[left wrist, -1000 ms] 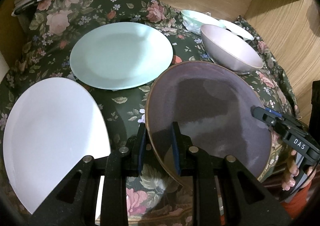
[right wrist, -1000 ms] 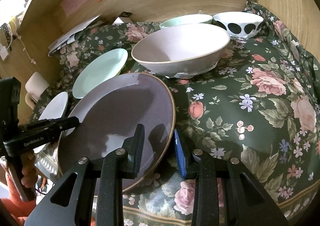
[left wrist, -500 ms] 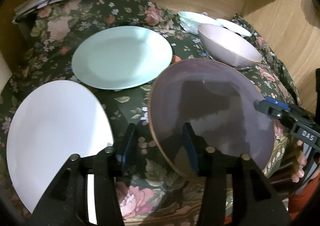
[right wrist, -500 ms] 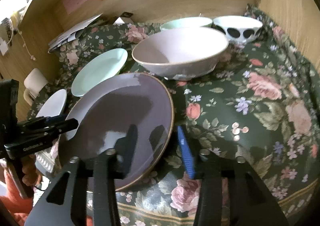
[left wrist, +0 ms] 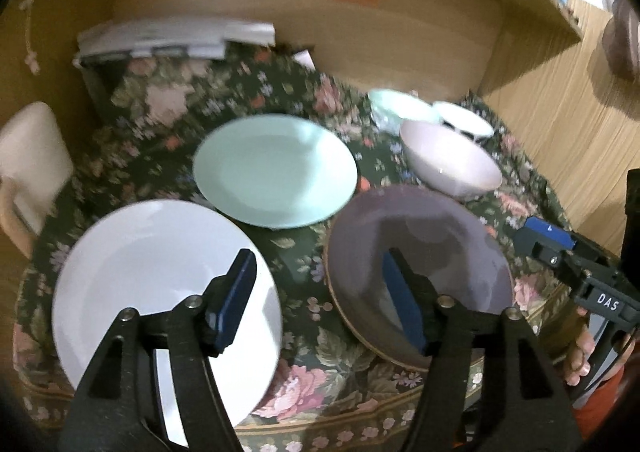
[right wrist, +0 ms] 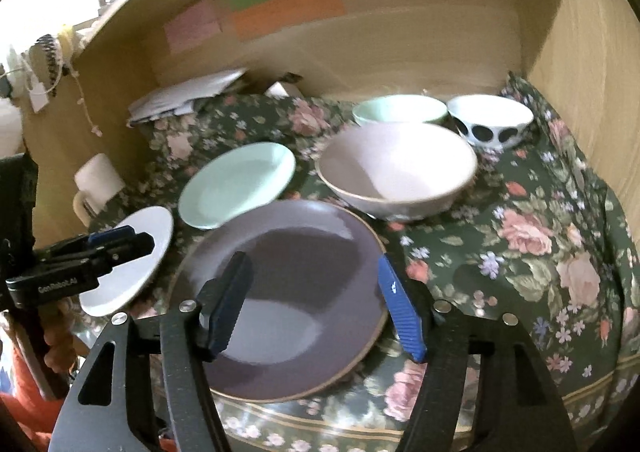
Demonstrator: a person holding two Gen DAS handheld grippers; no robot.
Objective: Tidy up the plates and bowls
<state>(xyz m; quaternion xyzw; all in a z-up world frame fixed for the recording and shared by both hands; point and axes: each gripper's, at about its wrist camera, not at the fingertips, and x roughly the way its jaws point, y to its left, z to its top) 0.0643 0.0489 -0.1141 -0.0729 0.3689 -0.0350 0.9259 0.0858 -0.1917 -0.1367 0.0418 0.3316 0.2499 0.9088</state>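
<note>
The left gripper (left wrist: 318, 296) is wide open and holds nothing. One of its blue fingers sits in front of the white plate (left wrist: 160, 280) and the other sits in front of the purple plate (left wrist: 420, 252); I cannot tell if they touch. The right gripper (right wrist: 314, 304) is wide open too and holds nothing. Its two blue fingers sit in front of the purple plate (right wrist: 288, 292), one on each side. All the dishes lie on a dark green cloth with pink flowers (right wrist: 520, 252). The purple plate is at the near edge of the cloth, close to both grippers. The white plate is on its left, also at the near edge, and the two plates are apart. In the right wrist view the left gripper (right wrist: 124, 242) pokes in from the left, in front of the white plate (right wrist: 132, 268). A bit farther back is the light green plate (left wrist: 276, 171), between the white plate and the purple plate. To the right of it is the big pale pink bowl (right wrist: 396, 167), just behind the purple plate. Behind that bowl are two small bowls side by side: a light green bowl (right wrist: 400, 109) and a white bowl with black spots (right wrist: 490, 121). At the far left a cream mug (right wrist: 98, 181) sits by the wooden wall. A pile of papers (left wrist: 176, 37) lies at the very back.
</note>
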